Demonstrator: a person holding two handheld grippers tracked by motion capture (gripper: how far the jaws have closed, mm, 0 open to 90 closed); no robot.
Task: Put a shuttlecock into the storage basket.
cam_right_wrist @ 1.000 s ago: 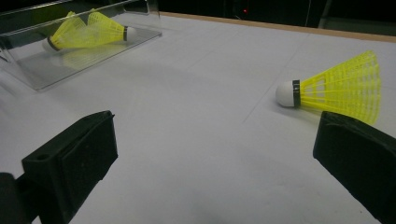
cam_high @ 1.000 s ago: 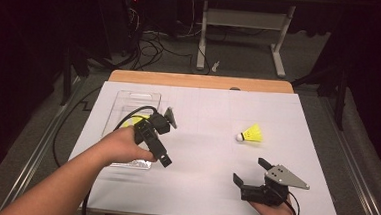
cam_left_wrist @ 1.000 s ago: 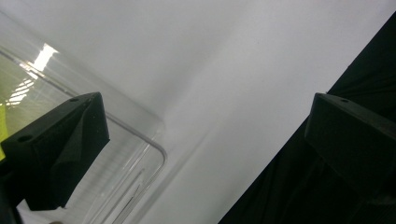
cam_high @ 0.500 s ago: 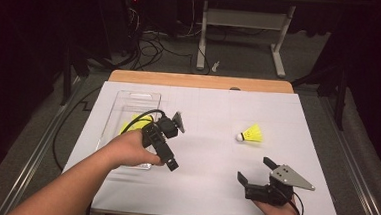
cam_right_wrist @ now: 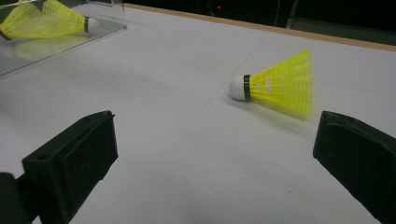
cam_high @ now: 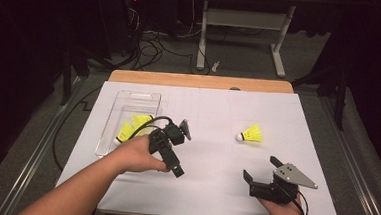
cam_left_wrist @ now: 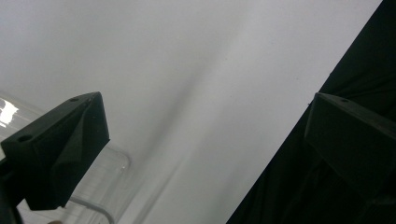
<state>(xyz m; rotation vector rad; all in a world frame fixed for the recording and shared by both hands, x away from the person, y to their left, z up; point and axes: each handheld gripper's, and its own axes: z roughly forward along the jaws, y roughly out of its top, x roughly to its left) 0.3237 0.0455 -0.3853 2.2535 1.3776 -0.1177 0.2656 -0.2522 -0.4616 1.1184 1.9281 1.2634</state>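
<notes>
The right gripper [cam_right_wrist: 210, 154] has its jaws spread wide and empty, aimed low across the white table sheet [cam_high: 218, 114] at the one loose yellow shuttlecock [cam_right_wrist: 275, 84], which lies on its side ahead of them, white cork pointing toward the table's left edge. In the high view that shuttlecock [cam_high: 249, 134] sits apart from the gripper, toward the right half of the table and about midway between its near and far edges, so the open jaws look set for a reach and pinch.

The left gripper [cam_left_wrist: 201, 154] also has its jaws apart with nothing between them, tilted over bare sheet near the table's front edge, with a corner of the clear plastic tray [cam_left_wrist: 107, 186] just beside one jaw. Seen from above, the left gripper [cam_high: 168, 148] hangs just right of the tray [cam_high: 123, 108], near the left edge, where two yellow shuttlecocks [cam_high: 132, 126] already lie, probably dropped there for collection.
</notes>
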